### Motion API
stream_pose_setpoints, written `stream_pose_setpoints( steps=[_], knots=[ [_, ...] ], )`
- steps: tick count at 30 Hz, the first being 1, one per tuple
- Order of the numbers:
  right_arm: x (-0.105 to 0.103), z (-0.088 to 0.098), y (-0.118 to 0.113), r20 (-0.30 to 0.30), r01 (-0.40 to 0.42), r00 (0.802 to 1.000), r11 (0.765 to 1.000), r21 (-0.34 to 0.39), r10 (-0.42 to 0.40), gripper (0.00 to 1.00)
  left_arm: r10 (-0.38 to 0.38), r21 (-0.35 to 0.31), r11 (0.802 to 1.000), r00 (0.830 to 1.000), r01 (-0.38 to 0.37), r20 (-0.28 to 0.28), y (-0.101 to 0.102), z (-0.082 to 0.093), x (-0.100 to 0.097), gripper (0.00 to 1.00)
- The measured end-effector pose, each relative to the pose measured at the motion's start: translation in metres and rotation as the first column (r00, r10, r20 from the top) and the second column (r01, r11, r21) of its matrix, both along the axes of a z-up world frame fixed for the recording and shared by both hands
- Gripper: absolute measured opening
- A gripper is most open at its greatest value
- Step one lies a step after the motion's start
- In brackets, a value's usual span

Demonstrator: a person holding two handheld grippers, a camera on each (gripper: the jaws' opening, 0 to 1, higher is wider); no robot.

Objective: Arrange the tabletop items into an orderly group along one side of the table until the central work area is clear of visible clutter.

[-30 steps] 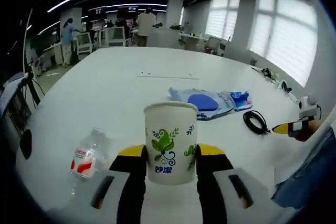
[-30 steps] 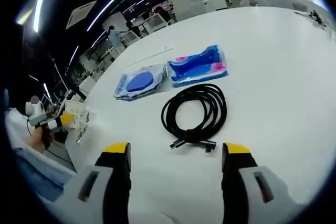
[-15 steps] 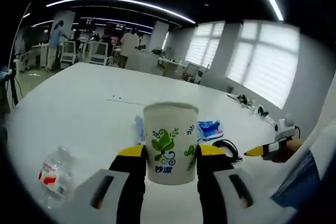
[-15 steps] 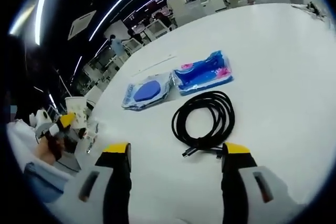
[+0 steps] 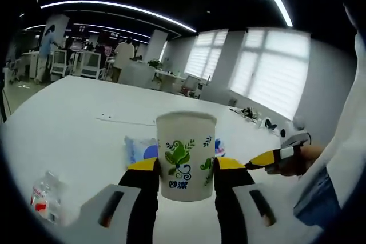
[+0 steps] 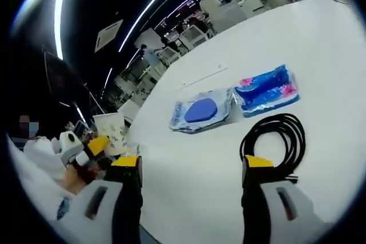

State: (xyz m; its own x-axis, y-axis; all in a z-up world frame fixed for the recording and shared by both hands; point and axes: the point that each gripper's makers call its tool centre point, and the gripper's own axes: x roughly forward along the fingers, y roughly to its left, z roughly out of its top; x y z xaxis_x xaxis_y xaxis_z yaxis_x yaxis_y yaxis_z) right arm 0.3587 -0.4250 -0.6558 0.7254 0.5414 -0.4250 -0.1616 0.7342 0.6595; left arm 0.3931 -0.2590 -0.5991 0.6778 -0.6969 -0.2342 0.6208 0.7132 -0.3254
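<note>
My left gripper (image 5: pixel 186 170) is shut on a white paper cup (image 5: pixel 186 155) with a green leaf print, held upright above the white table (image 5: pixel 68 118). A small water bottle (image 5: pixel 43 201) with a red label lies on the table at lower left. Behind the cup lie two blue packets (image 5: pixel 137 148). My right gripper (image 6: pixel 191 167) stands open over the table with nothing between its jaws. Ahead of it lie a coiled black cable (image 6: pixel 277 141), a packet with a blue oval (image 6: pixel 200 112) and a blue and pink packet (image 6: pixel 266 91). The cup (image 6: pixel 111 131) in the left gripper appears at the left of the right gripper view.
The right gripper's yellow tip and the hand holding it (image 5: pixel 286 158) enter the left gripper view from the right. A thin strip (image 5: pixel 123 121) lies further out on the table. Desks, chairs and people stand in the room beyond. Window blinds (image 5: pixel 269 67) are at the right.
The left gripper has risen and tilted up with the cup, so the bottle now sits lower left. The right gripper view has swung left, putting the cable at its right.
</note>
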Motion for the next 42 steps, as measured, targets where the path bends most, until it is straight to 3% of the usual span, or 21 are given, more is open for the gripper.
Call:
stream_pose_setpoints(
  steps=[6,11,14,18,21,26,29,34,42],
  knots=[
    [0.008,0.026,0.026,0.04,-0.058,0.998,0.994,0.098,0.054,0.71,-0.021,0.007,1.0,1.0,0.02,0.016,-0.006,0.0,-0.005,0.37],
    [0.011,0.05,0.055,0.067,-0.129,0.991,0.974,0.187,0.118,0.74,-0.041,-0.006,0.999,0.999,0.041,0.024,-0.017,0.004,-0.009,0.37],
    [0.012,0.06,0.074,0.083,-0.18,0.983,0.962,0.208,0.166,0.74,-0.061,0.0,0.998,0.997,0.061,0.04,-0.025,0.007,-0.011,0.37],
    [0.014,0.072,0.097,0.094,-0.229,0.973,0.944,0.237,0.213,0.75,-0.09,0.064,0.994,0.993,0.085,0.081,-0.031,0.009,-0.013,0.37],
    [0.014,0.077,0.108,0.102,-0.258,0.966,0.936,0.242,0.239,0.75,-0.096,0.061,0.994,0.991,0.091,0.094,-0.035,0.015,-0.015,0.37],
    [0.015,0.079,0.123,0.095,-0.287,0.958,0.927,0.243,0.271,0.74,-0.157,0.095,0.985,0.979,0.145,0.13,-0.049,0.019,-0.022,0.37],
    [0.01,0.078,0.133,0.109,-0.341,0.939,0.917,0.207,0.325,0.69,-0.19,0.136,0.976,0.97,0.171,0.149,-0.054,0.019,-0.025,0.37],
    [0.008,0.071,0.132,0.092,-0.348,0.937,0.919,0.183,0.336,0.52,-0.212,0.132,0.973,0.963,0.192,0.166,-0.06,0.025,-0.028,0.37],
    [0.01,0.066,0.124,0.066,-0.322,0.947,0.932,0.167,0.315,0.41,-0.25,0.179,0.959,0.953,0.219,0.173,-0.066,0.02,-0.031,0.41]
  ],
)
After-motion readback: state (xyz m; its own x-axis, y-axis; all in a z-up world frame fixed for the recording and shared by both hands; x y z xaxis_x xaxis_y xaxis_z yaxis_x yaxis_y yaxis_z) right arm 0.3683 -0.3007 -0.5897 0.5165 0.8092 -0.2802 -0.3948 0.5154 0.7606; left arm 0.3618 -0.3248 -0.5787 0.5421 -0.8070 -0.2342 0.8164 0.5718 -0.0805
